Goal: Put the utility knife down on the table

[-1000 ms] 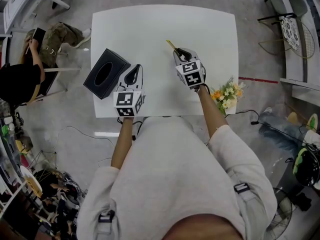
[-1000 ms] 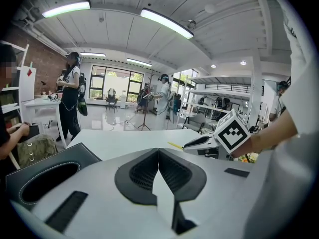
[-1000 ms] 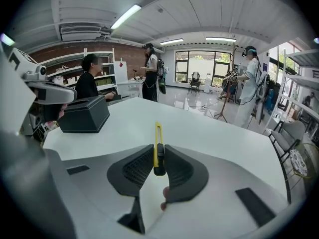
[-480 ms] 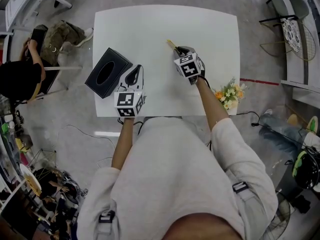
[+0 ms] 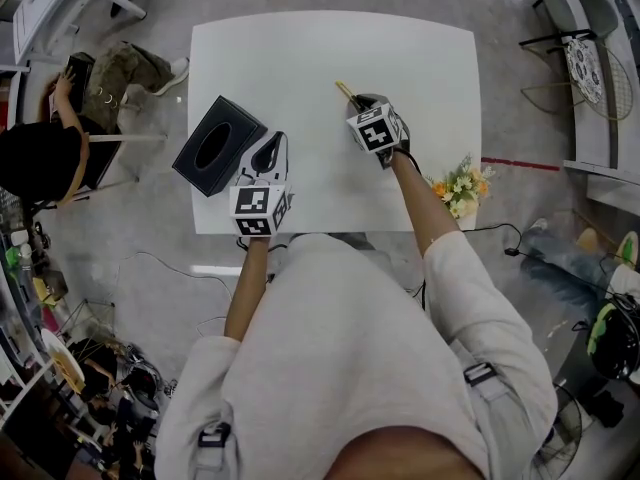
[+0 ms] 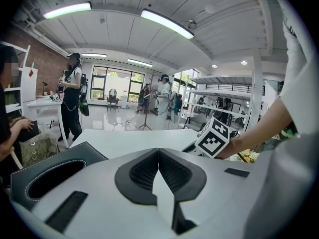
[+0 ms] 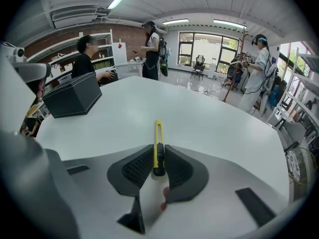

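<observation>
A yellow utility knife with a black slider sticks out forward from between the jaws of my right gripper, which is shut on it. In the head view the right gripper is over the middle of the white table, and the knife points to the far left, low over the tabletop. I cannot tell whether it touches the surface. My left gripper rests at the table's near left with its jaws shut on nothing; in its own view the left gripper shows no gap at the tips.
A black tissue box stands at the table's left edge, just left of the left gripper. A bunch of flowers lies off the table's near right corner. People stand and sit around the room beyond the table.
My right gripper has shifted a little farther over the table and dipped toward its surface, still holding the knife. The left gripper has stayed put.
</observation>
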`<state>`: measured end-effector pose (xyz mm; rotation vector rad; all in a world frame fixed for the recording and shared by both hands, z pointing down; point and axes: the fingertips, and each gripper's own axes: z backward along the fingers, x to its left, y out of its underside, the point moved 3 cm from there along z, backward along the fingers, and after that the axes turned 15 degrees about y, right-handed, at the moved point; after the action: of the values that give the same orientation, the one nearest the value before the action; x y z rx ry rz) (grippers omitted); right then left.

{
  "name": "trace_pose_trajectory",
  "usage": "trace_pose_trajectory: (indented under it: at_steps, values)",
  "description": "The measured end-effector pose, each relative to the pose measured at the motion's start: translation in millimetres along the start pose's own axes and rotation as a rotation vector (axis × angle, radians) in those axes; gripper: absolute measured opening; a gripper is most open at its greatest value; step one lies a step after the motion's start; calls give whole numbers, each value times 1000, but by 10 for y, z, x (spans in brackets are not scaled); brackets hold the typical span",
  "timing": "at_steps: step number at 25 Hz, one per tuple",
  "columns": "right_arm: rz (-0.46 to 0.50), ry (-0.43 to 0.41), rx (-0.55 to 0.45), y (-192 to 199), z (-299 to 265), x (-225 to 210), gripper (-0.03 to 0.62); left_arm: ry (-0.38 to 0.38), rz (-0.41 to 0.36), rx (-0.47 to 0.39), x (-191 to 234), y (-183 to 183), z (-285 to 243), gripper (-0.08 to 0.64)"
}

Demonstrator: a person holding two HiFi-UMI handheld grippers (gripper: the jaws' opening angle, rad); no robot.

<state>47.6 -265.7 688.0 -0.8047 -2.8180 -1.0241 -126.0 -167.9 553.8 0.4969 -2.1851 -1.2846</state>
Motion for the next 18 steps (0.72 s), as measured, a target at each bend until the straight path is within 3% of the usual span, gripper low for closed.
trace_pose_trajectory:
  at_steps: [8, 18]
  values:
    - [-23, -24, -39, -26, 78, -7, 86, 3, -11, -6, -6, -30, 40, 20]
    - [-126, 64, -204, -220, 540, -263, 84, 38, -26, -12, -59, -92, 5, 20]
